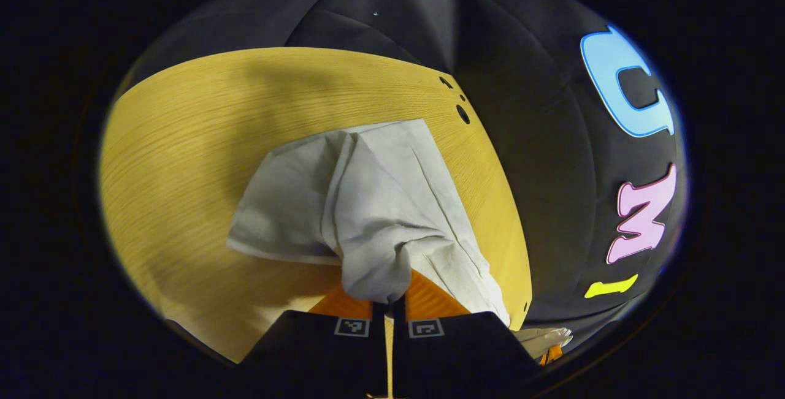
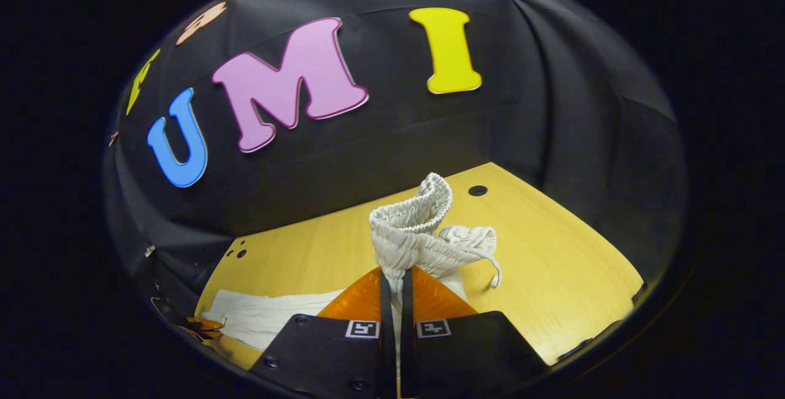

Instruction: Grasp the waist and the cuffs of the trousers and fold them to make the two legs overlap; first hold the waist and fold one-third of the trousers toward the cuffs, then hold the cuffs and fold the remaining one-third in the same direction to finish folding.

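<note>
Pale grey-white trousers lie on the wooden table, one end lifted. In the left gripper view my left gripper is shut on a bunched fold of the leg cloth, which hangs over the fingertips. In the right gripper view my right gripper is shut on the ribbed elastic waist, held up off the table with a drawstring dangling to its right. A flat stretch of trouser leg lies at lower left of that view.
The table's right edge runs close to the trousers, with several round holes near its far corner. A hole also sits near the table's back edge. The black booth wall surrounds the table.
</note>
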### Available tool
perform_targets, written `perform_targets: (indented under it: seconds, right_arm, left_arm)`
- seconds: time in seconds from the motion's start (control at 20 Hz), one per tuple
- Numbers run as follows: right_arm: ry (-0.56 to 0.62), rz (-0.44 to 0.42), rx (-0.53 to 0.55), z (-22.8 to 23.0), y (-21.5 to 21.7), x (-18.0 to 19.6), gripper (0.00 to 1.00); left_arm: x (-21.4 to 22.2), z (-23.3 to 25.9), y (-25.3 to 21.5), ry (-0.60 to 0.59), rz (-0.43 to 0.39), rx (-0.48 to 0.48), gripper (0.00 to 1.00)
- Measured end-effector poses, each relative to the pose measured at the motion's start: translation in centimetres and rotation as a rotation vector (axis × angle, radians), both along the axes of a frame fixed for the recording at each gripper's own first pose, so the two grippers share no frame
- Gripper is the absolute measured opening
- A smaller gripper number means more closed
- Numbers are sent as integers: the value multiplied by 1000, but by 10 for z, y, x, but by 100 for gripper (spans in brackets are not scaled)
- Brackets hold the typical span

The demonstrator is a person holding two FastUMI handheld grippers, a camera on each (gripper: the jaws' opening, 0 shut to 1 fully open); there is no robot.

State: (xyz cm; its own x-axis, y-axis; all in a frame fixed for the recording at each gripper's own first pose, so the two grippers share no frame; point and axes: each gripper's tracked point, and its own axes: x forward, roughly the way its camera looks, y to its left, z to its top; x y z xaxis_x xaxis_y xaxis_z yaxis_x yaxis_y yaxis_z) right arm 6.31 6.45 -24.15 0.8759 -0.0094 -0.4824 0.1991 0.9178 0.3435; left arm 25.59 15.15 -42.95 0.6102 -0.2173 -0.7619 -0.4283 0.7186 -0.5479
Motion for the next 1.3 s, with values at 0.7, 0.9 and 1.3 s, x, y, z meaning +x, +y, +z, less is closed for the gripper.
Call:
perform_targets:
  seconds: [0.7, 0.9, 1.3]
  right_arm:
    - [293, 406, -50, -119, 111, -39, 16]
    - [230, 476, 147, -89, 148, -50, 36]
    - [248, 385, 174, -80, 88, -81, 47]
  left_arm:
    - [1, 2, 3, -4, 13, -34, 9]
    - [-1, 3, 5, -7, 27, -34, 9]
    - [5, 18, 3, -35, 80, -75, 7]
